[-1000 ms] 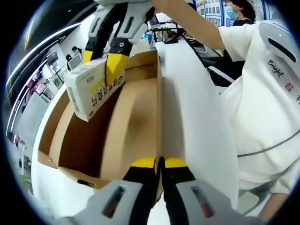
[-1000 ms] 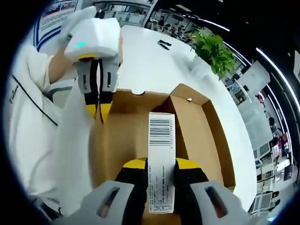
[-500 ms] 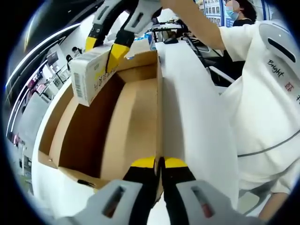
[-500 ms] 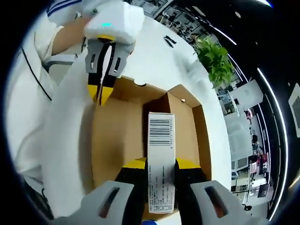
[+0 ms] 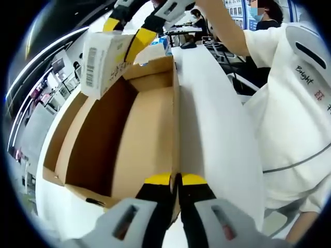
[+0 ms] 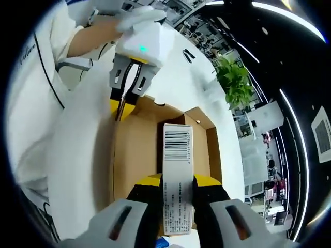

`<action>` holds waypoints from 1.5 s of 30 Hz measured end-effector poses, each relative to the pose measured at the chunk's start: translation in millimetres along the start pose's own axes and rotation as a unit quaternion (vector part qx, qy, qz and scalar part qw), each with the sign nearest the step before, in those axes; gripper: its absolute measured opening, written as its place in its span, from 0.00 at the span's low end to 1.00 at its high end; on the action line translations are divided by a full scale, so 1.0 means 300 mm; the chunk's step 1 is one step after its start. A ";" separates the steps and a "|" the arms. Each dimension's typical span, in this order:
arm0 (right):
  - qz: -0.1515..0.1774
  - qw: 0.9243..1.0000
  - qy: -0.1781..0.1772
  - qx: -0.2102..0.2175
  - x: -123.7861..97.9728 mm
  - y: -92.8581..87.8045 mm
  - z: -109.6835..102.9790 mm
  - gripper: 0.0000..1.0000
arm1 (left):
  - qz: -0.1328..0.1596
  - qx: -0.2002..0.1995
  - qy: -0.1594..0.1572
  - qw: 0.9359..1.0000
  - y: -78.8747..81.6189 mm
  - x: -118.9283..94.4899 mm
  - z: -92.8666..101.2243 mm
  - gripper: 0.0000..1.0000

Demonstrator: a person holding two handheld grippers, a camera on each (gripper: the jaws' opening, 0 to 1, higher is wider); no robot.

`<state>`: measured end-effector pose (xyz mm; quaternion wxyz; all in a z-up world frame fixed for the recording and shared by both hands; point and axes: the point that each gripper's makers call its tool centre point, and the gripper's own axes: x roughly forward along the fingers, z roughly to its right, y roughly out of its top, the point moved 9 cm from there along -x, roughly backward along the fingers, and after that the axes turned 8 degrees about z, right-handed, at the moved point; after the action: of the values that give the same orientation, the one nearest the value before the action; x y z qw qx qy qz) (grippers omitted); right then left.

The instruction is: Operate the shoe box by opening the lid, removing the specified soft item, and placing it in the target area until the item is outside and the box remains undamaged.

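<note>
Right now we have the carton (image 6: 177, 175) clamped between the jaws of the right gripper (image 6: 177, 192), its long axis running straight forward along the jaws so the barcoded end points away from us. In the left gripper view the same carton (image 5: 103, 62) hangs in the air above the far end of the shoe box (image 5: 129, 139), with the yellow tips of the right gripper (image 5: 126, 32) closed on its upper end. We judge it is clear of the cardboard walls, which puts the item outside the box and leaves only the set-down. The left gripper (image 5: 176, 181) has its jaws pressed together on the long side wall of the shoe box, next to the white lid (image 5: 212, 129), which lies folded out flat toward the person's white sleeve (image 5: 289, 103). From the right gripper view, the shoe box (image 6: 155, 155) lies directly beneath the carton, and the left gripper (image 6: 122, 109) bites its rim at the far edge. So the next move turns on carrying the carton sideways off the box line to the white table (image 6: 176, 77), near the potted plant (image 6: 235, 80). We cannot tell where the target area is marked.
</note>
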<state>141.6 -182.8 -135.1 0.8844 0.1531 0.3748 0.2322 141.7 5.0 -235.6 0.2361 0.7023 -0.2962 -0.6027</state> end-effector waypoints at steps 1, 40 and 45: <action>0.001 1.000 -0.002 0.021 -0.009 -0.002 0.000 0.20 | 0.000 0.000 0.000 1.000 0.000 0.000 0.000 0.03; 0.002 0.995 -0.095 0.021 -0.358 -0.081 0.025 0.20 | 0.003 0.006 0.004 1.000 -0.002 -0.001 0.002 0.04; 0.013 0.990 -0.118 0.077 -0.395 -0.101 0.030 0.20 | 0.004 0.006 0.005 1.000 -0.002 -0.001 0.002 0.04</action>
<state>84.7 -271.7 -72.4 0.9049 0.2517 0.2826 0.1950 141.2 5.5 -235.9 0.2355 0.7057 -0.3015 -0.5963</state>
